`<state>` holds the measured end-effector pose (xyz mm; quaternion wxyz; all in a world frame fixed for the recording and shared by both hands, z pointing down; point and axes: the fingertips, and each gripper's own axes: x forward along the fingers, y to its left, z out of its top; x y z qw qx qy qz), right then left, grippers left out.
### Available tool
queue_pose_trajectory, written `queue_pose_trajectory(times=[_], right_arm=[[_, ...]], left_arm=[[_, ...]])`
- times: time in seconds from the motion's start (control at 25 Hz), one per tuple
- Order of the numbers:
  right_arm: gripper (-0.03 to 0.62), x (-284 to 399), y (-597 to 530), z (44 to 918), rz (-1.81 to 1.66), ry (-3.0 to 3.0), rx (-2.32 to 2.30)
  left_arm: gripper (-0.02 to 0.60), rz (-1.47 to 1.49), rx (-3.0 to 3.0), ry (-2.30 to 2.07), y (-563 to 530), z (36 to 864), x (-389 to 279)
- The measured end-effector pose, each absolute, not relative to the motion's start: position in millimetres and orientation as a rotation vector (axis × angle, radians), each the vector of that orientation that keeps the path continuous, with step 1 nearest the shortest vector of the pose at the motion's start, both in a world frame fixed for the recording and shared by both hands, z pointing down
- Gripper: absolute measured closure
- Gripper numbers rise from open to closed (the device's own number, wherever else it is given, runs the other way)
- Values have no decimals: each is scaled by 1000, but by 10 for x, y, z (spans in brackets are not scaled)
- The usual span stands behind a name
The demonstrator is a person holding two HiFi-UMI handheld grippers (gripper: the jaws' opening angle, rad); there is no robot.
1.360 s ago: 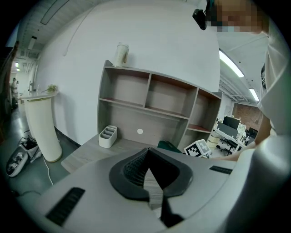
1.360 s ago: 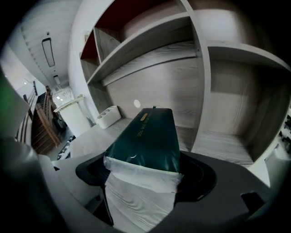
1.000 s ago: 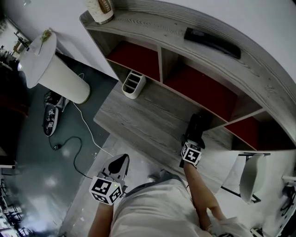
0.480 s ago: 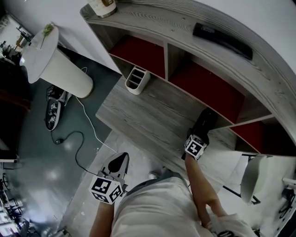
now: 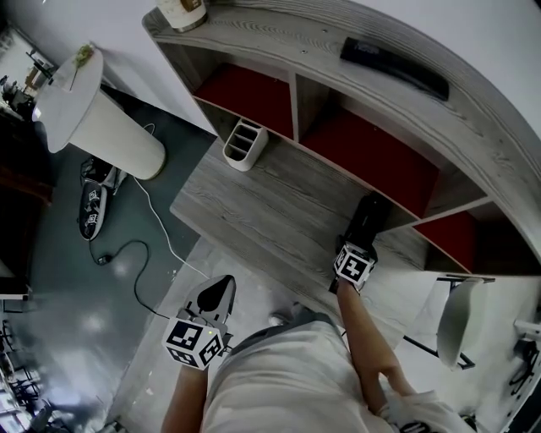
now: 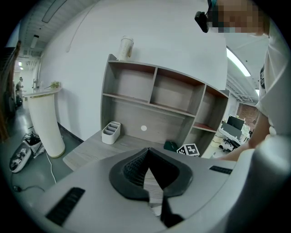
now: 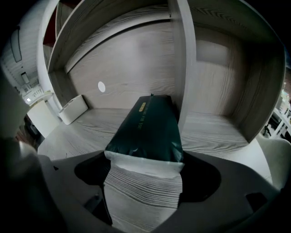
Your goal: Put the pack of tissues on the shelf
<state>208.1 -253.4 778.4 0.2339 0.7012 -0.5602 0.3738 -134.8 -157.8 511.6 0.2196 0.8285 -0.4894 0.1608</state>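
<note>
The pack of tissues (image 7: 150, 125) is dark green with a white near end. My right gripper (image 7: 144, 170) is shut on that end and holds the pack low over the grey wooden desk (image 5: 245, 211). From the head view the pack (image 5: 369, 217) points toward the shelf (image 5: 296, 51), just in front of its lower middle opening, with my right gripper (image 5: 362, 243) behind it. The left gripper view shows the pack (image 6: 170, 145) at the foot of the shelf's upright divider. My left gripper (image 5: 217, 293) hangs shut and empty off the desk's near edge.
A white desk organiser (image 5: 243, 144) stands at the desk's back left. On the shelf top lie a black flat object (image 5: 393, 66) and a jar (image 5: 182, 10). A white round stand (image 5: 101, 118) and a cable (image 5: 144, 245) are on the floor to the left, and a white chair (image 5: 456, 321) is to the right.
My right gripper has carried the pack a little farther toward the shelf. The left gripper has barely moved.
</note>
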Motion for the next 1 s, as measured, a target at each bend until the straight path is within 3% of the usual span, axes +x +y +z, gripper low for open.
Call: queue_pose_trajectory(times=[0.36,0.48,0.68,1.0], right_arm=[[157,1887,-2175,7861,1149,-1543,1862],[335,1869,-2124,7865,1153,-1530,1876],[456,1775,-2202,7841,1152,-1563,1866],[480,1904,-2477,7810,1093,-1543,1935]], left_arm=[[566,442,2312,-1330,-1442,5122,-1253],[566,444,2303,-1339,-1389,5135,-1271],[566,444,2281,-1371,-1327,5128,-1336],[566,448,2236,-1425,-1273,5137,-1424]])
